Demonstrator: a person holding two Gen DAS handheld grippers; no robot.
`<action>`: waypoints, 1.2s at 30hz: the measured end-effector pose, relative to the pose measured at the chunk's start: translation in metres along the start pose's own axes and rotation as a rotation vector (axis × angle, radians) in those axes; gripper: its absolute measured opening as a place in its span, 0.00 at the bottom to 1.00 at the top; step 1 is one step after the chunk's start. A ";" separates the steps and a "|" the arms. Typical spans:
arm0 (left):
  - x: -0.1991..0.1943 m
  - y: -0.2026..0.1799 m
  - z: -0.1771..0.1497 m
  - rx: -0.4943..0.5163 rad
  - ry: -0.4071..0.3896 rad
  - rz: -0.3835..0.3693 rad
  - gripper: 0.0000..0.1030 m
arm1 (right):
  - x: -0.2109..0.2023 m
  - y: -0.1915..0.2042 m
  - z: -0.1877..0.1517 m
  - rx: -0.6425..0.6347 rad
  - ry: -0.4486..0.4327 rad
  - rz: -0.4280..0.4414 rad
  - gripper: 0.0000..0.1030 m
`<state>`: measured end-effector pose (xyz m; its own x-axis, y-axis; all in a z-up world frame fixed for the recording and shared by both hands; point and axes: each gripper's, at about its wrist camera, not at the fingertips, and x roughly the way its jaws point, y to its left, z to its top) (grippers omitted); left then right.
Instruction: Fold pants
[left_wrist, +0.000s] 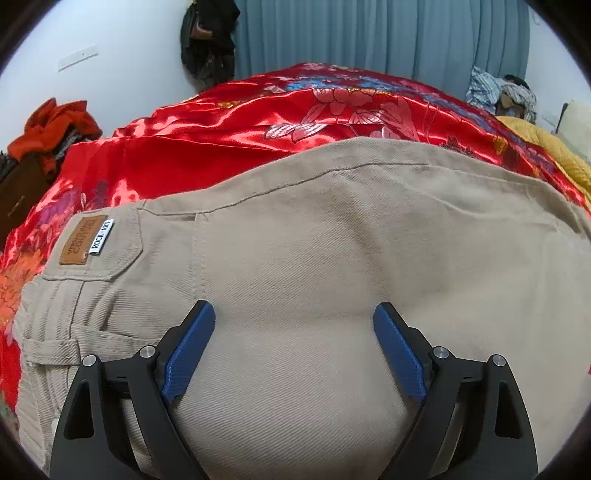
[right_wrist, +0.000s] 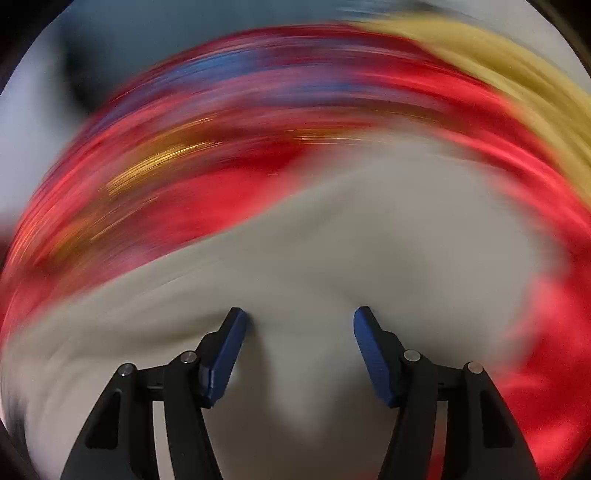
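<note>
Beige pants (left_wrist: 314, 240) lie spread flat on a red floral satin bedspread (left_wrist: 221, 147). A back pocket with a brown leather patch (left_wrist: 82, 240) and a belt loop show at the left. My left gripper (left_wrist: 294, 308) stands open just above the seat of the pants, and nothing sits between its blue pads (left_wrist: 188, 350). The right wrist view is heavily motion-blurred. In it my right gripper (right_wrist: 300, 312) has its jaws apart over the beige pants (right_wrist: 314, 258), with cloth below and between the fingers; no pinch shows.
A yellow blanket (left_wrist: 546, 147) lies at the bed's far right, beside a bundle of striped cloth (left_wrist: 491, 88). Orange clothes (left_wrist: 55, 125) are piled on dark furniture at the left. Dark garments (left_wrist: 208, 40) hang on the wall by a blue curtain (left_wrist: 369, 37).
</note>
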<state>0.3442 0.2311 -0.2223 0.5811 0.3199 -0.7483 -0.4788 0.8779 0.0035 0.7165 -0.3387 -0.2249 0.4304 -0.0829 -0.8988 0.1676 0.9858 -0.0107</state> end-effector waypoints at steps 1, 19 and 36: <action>0.001 0.000 0.000 0.000 0.000 0.000 0.87 | -0.010 -0.034 0.001 0.022 -0.020 -0.128 0.71; 0.001 -0.006 0.007 0.033 0.046 0.037 0.88 | -0.177 -0.131 -0.338 -0.261 0.130 0.335 0.74; 0.001 -0.054 0.001 0.050 0.061 0.004 0.99 | -0.191 -0.011 -0.154 -0.245 -0.050 0.537 0.71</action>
<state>0.3717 0.1842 -0.2229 0.5378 0.3024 -0.7869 -0.4467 0.8939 0.0382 0.4954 -0.3110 -0.1208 0.4401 0.4362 -0.7849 -0.2925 0.8961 0.3340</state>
